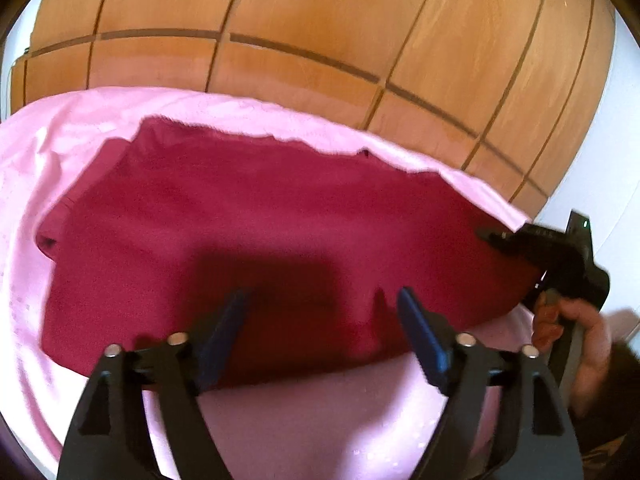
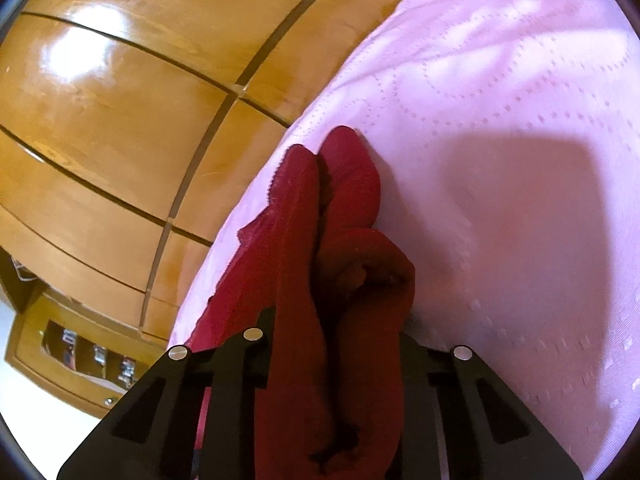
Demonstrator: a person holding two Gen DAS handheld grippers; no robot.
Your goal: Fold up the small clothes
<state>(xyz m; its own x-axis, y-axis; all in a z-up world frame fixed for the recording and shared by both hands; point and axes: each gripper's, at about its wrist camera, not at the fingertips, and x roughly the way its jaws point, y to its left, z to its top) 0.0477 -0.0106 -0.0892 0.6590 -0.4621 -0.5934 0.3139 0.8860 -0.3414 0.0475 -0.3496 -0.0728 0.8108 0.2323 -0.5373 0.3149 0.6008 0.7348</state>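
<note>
L fingers (image 1: 320,320) wide over red garment (image 1: 240,216), R gripper (image 2: 332,360) clamping its bunched edge, no text.

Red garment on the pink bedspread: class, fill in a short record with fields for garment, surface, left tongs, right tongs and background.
garment: red garment, mostly spread flat, right edge bunched up
surface: pink bedspread with a dotted stitch pattern
left tongs: left tongs open above the near edge of the cloth, nothing between them
right tongs: right tongs shut on bunched folds at the garment's right edge
background: wooden panels behind the bed
</note>
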